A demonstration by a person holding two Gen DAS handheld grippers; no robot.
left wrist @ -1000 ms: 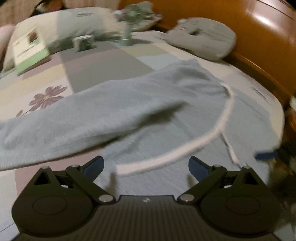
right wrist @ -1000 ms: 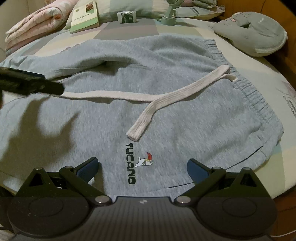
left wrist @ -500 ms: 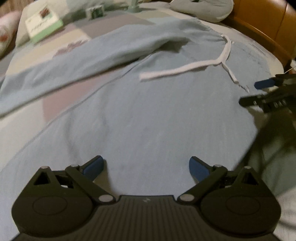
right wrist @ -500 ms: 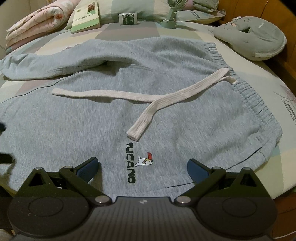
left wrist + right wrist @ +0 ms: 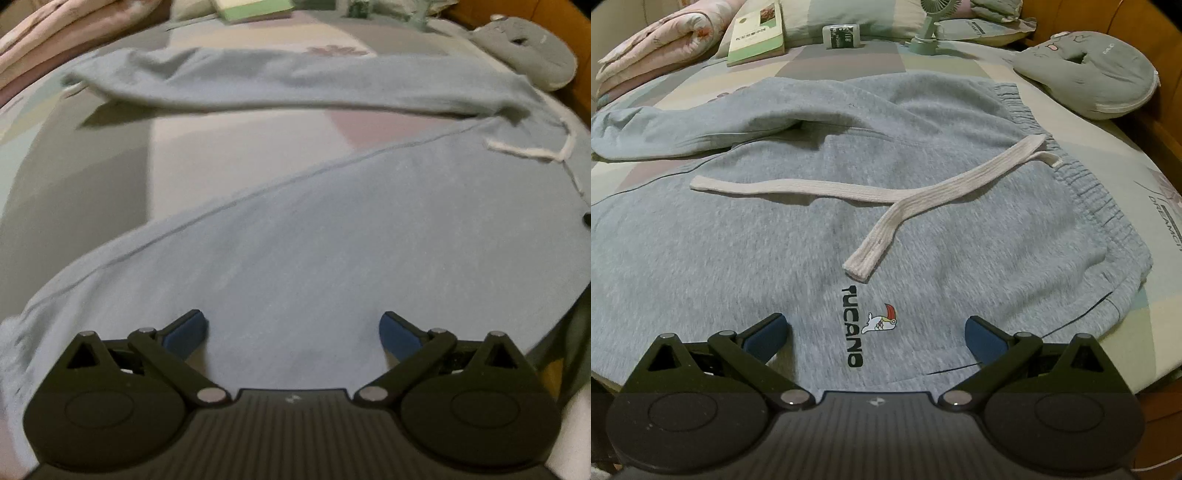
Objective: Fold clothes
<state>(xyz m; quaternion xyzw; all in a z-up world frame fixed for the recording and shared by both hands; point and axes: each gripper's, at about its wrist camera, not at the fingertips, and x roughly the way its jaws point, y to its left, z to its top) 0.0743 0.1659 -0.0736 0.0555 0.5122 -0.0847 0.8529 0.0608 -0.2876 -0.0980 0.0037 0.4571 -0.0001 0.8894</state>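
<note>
Grey sweatpants (image 5: 775, 240) lie spread on the bed, waistband to the right, with a white drawstring (image 5: 886, 192) across the front and a black TUCANO logo (image 5: 855, 325) with a bird. In the left wrist view the near pant leg (image 5: 295, 240) stretches from lower left to right, and the far leg (image 5: 277, 85) lies across the back. My left gripper (image 5: 293, 330) is open just over the near leg, holding nothing. Above the hip area near the logo, my right gripper (image 5: 875, 334) is open with nothing between its fingers.
A patchwork bedsheet (image 5: 92, 177) shows between the legs. At the head of the bed are a green booklet (image 5: 757, 35), a small box (image 5: 842, 37), a small green fan (image 5: 931, 26), a rolled pink quilt (image 5: 653, 48) and a grey round cushion (image 5: 1097, 74). Wooden bed frame (image 5: 1160, 122) at right.
My left gripper has swung leftward and down along the near pant leg, away from the waistband and drawstring. The right gripper has barely moved; the left gripper has left its view.
</note>
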